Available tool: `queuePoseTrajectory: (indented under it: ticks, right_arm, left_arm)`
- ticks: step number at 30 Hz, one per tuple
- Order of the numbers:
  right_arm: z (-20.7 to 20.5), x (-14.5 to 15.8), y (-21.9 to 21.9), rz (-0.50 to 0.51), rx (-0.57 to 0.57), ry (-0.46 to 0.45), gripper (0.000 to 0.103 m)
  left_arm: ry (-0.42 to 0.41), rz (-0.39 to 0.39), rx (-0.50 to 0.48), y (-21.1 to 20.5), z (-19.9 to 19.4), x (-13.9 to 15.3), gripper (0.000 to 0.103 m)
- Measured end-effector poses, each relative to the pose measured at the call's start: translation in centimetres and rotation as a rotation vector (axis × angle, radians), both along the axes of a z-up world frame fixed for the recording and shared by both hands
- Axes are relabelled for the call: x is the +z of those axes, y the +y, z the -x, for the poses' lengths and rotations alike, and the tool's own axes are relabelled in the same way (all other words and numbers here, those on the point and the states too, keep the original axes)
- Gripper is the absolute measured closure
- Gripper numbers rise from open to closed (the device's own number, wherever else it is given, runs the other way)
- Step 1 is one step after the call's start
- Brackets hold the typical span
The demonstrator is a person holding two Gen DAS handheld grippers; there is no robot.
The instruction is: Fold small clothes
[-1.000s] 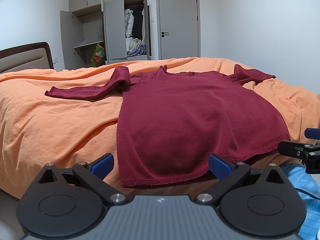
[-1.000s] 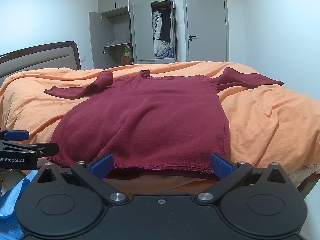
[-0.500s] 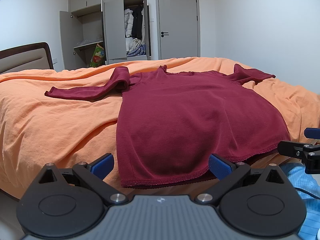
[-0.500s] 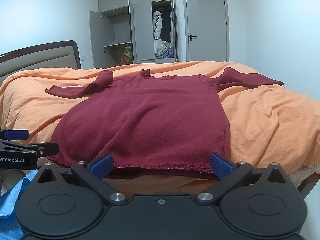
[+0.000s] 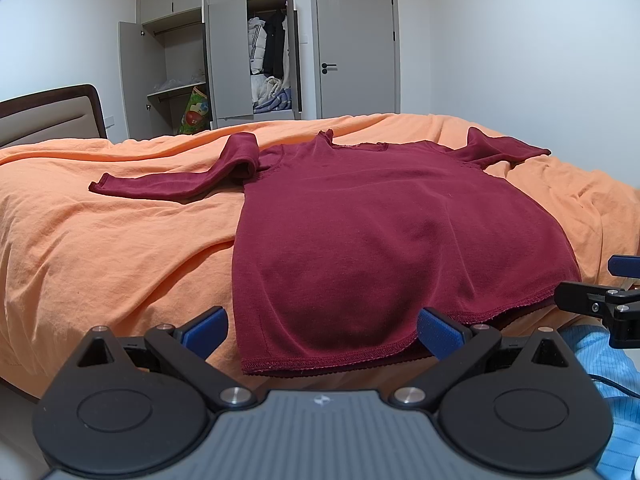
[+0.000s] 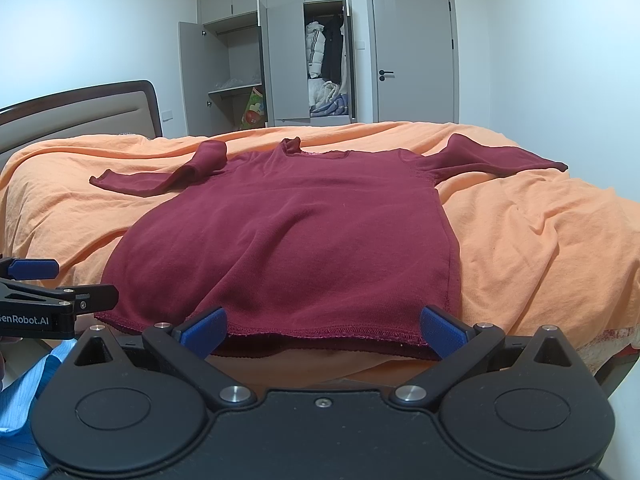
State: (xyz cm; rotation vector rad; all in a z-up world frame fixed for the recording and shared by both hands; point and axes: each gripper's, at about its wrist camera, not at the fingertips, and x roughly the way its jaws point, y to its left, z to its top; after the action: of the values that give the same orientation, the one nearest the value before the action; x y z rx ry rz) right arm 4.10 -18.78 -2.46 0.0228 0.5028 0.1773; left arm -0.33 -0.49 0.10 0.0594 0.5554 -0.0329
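Maroon long-sleeved top (image 5: 384,240) lies flat on orange bed (image 5: 100,248), hem at near edge. Left hand-held gripper (image 5: 322,330) and right hand-held gripper (image 6: 322,328) spread wide, empty, just short of hem.

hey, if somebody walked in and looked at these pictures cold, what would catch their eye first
First, the dark red long-sleeved knit top spread flat in the middle of the bright orange bedspread, sleeves out to both sides. Next, the grey wardrobe against the far wall, its doors open with clothes inside. Nearest, the left tool and right tool hover open at the hem.
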Motion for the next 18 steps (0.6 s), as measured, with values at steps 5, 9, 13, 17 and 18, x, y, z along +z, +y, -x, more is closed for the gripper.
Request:
queuePoseTrajectory:
  ticks: [5, 9, 13, 17, 18]
  right_arm:
    - [0.00, 0.00, 0.00, 0.000, 0.000, 0.000, 0.000]
    - [-0.01, 0.01, 0.02, 0.001, 0.000, 0.000, 0.000]
    - [0.03, 0.02, 0.04, 0.001, -0.001, 0.000, 0.000]
    - [0.06, 0.01, 0.06, 0.001, -0.001, 0.000, 0.000]
    - [0.07, 0.01, 0.05, 0.001, -0.001, -0.001, 0.000]
  left_arm:
    - [0.000, 0.000, 0.000, -0.01, 0.00, 0.00, 0.000]
    - [0.000, 0.000, 0.000, -0.01, -0.01, -0.01, 0.000]
    - [0.001, 0.001, -0.003, -0.07, 0.00, -0.01, 0.000]
    - [0.002, 0.001, -0.003, -0.15, 0.05, -0.03, 0.000]
    - [0.002, 0.000, -0.003, -0.14, 0.04, -0.03, 0.000]
